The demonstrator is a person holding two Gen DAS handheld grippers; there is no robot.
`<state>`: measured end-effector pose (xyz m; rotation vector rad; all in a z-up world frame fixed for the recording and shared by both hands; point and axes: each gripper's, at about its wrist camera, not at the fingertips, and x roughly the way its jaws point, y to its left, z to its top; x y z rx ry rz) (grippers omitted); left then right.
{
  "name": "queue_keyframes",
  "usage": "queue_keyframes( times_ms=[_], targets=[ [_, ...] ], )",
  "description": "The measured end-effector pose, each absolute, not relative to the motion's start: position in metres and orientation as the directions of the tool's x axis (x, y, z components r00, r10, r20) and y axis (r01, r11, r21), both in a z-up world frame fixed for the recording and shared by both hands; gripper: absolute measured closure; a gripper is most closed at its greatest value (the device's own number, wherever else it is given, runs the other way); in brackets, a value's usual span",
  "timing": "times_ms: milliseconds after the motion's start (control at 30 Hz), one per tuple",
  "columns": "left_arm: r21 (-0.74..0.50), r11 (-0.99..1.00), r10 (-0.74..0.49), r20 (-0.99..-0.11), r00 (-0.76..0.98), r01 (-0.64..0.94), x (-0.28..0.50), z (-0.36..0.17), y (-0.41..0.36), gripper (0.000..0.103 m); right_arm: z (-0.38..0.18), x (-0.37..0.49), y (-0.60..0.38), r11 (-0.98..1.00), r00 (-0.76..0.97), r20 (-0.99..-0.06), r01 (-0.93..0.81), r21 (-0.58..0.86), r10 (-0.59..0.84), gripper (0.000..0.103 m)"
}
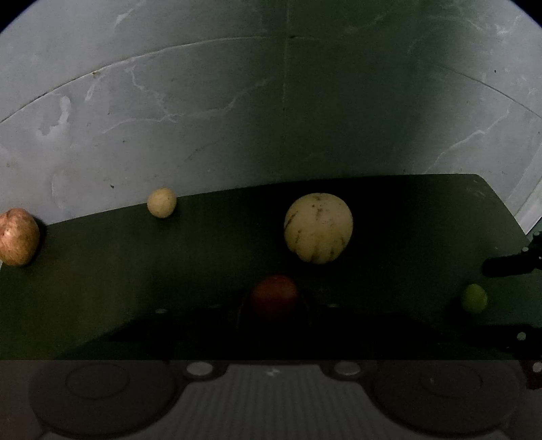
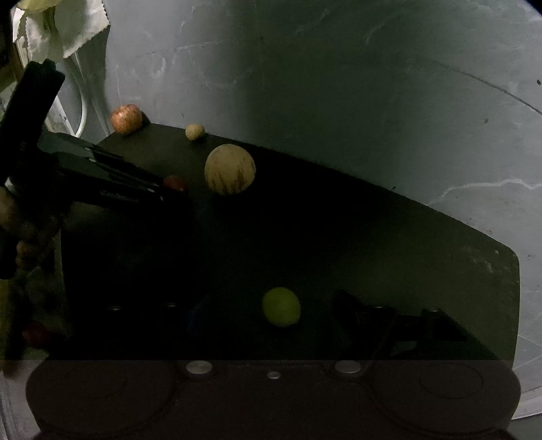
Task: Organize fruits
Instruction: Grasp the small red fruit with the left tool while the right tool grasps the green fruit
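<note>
Apple (image 1: 17, 237) cut off at left edge.

Dark mat, marbled floor and pale cloth

A dark green mat (image 1: 135, 270) is laid over a grey, white-veined floor (image 1: 203, 101), its rounded corner seen at three o'clock in the right wrist view. A pale, fray-edged cloth (image 2: 73, 25) is hung at eleven o'clock there, beside a white curved rim (image 2: 83, 101).
</note>
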<state>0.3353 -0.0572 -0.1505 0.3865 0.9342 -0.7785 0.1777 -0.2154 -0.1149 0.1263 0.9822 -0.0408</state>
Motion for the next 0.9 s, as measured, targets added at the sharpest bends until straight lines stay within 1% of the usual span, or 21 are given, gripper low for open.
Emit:
queue_keyframes(
  times_ms=[167,367,433,500,567,633,700,800,900],
  targets=[
    [-0.027,0.668,-0.426,-0.834,0.352,0.744,0.3336,-0.1505,-0.0578,0.069,-0.1194,0.1801,-0.2146,0.992,0.545,-0.838,0.093,0.079,0.016,0.031],
    [-0.026,0.670,-0.425,-0.833,0.354,0.742,0.3335,-0.1503,-0.0587,0.069,-0.1226,0.1826,-0.2125,0.994,0.542,-0.840,0.086,0.061,0.005,0.040],
    [-0.026,0.670,-0.425,-0.833,0.355,0.742,0.3337,-0.1504,-0.0589,0.069,-0.1220,0.1828,-0.2118,0.995,0.542,-0.840,0.083,0.053,0.000,0.045],
    [-0.028,0.670,-0.426,-0.833,0.353,0.742,0.3339,-0.1505,-0.0588,0.069,-0.1212,0.1832,-0.2110,0.996,0.543,-0.839,0.075,0.039,-0.008,0.055],
    [-0.027,0.670,-0.426,-0.833,0.354,0.742,0.3338,-0.1503,-0.0589,0.069,-0.1211,0.1833,-0.2108,0.997,0.543,-0.840,0.070,0.030,-0.013,0.059],
    [-0.028,0.671,-0.425,-0.833,0.354,0.741,0.3339,-0.1502,-0.0589,0.069,-0.1209,0.1832,-0.2099,0.998,0.543,-0.839,0.066,0.015,-0.023,0.065],
    [-0.027,0.672,-0.424,-0.833,0.355,0.740,0.3333,-0.1500,-0.0590,0.069,-0.1205,0.1832,-0.2092,0.998,0.544,-0.839,0.061,0.007,-0.027,0.074],
    [-0.026,0.675,-0.423,-0.832,0.358,0.737,0.3318,-0.1497,-0.0590,0.069,-0.1202,0.1837,-0.2073,0.998,0.545,-0.838,0.057,-0.002,-0.033,0.078],
    [-0.025,0.679,-0.421,-0.832,0.361,0.733,0.3284,-0.1490,-0.0588,0.069,-0.1196,0.1846,-0.2065,0.998,0.545,-0.838,0.061,-0.006,-0.038,0.078]
  ],
)
